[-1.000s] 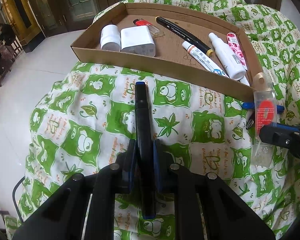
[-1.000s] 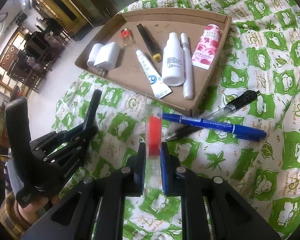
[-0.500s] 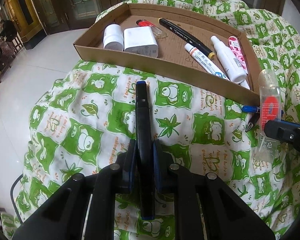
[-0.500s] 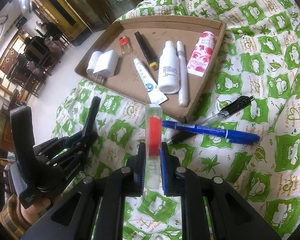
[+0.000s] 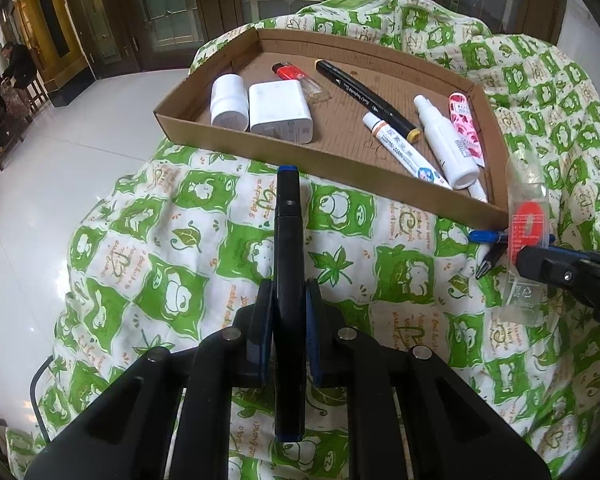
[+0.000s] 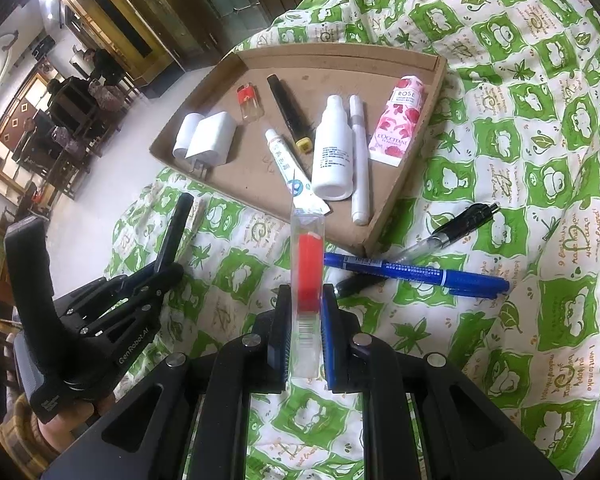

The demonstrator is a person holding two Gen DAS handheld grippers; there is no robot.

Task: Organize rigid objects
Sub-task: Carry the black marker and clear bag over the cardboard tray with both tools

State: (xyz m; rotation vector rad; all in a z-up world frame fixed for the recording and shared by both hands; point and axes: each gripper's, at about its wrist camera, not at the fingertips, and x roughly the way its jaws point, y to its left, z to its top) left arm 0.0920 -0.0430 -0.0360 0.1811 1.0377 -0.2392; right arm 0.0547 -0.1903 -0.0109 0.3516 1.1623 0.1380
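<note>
My left gripper [image 5: 287, 312] is shut on a black marker with blue ends [image 5: 287, 240], held above the green-and-white cloth and pointing at the cardboard tray [image 5: 236, 140]. My right gripper [image 6: 305, 320] is shut on a clear flat case with a red insert [image 6: 308, 256], short of the tray's near corner [image 6: 364, 246]. From the left wrist view the same case [image 5: 527, 216] and right gripper [image 5: 540, 266] show at the right. In the right wrist view the left gripper [image 6: 168, 268] sits at the left with its marker [image 6: 176, 228].
The tray holds a white charger [image 6: 212, 140], white bottle [image 6: 332, 152], lighter [image 6: 249, 102], black marker [image 6: 290, 114], tube [image 6: 288, 164], white pen [image 6: 359, 160] and pink tube [image 6: 398, 120]. A blue pen [image 6: 420, 274] and a black pen [image 6: 448, 234] lie on the cloth beside the tray. Floor lies left.
Both grippers have kept their grips. The views have shifted slightly, with the tray sitting a little farther off than a second ago.
</note>
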